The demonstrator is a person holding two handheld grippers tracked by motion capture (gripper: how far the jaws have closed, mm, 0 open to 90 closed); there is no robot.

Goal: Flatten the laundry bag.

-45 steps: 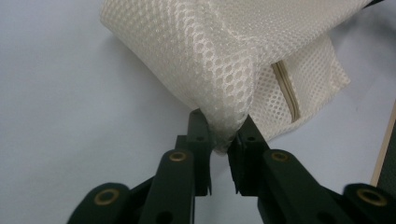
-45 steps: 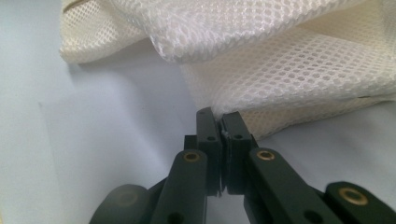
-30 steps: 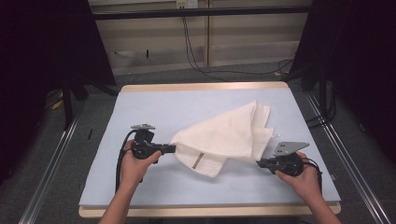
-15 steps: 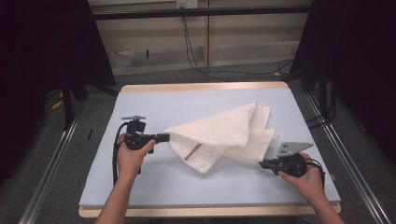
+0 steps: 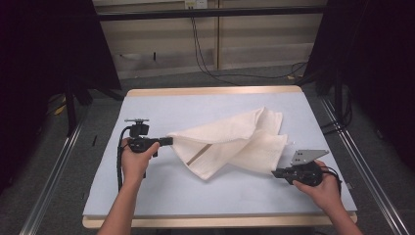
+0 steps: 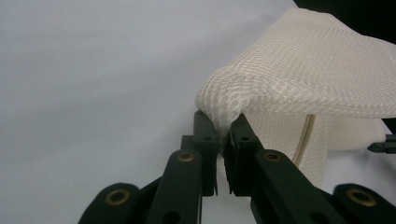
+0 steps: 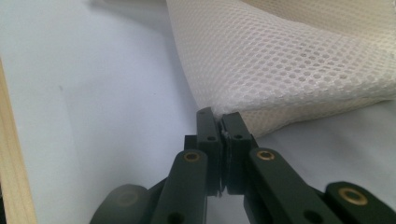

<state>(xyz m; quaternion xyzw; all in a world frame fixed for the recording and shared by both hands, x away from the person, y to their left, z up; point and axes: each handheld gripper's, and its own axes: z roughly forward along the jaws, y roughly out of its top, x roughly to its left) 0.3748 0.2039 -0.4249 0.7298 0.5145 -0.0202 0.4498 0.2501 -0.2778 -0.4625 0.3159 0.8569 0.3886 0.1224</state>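
Observation:
A cream mesh cloth [image 5: 235, 139] lies crumpled across the middle of the pale blue table [image 5: 195, 191], partly lifted at its left end. My left gripper [image 5: 169, 142] is shut on the cloth's left corner and holds it above the table; in the left gripper view the mesh cloth [image 6: 299, 84] bunches between the closed tips of the left gripper [image 6: 223, 128]. My right gripper [image 5: 275, 173] is shut on the cloth's lower right edge near the table surface. In the right gripper view the right gripper [image 7: 219, 116] pinches the hem of the mesh cloth [image 7: 289, 60].
The table has a wooden rim [image 5: 215, 90] and metal rails [image 5: 54, 161] run along both sides. Cables [image 5: 205, 58] hang beyond the far edge. Bare table surface lies in front of and to the left of the cloth.
My left gripper has moved left and slightly away, pulling the cloth's left corner with it and stretching the cloth out. The right gripper has stayed in place.

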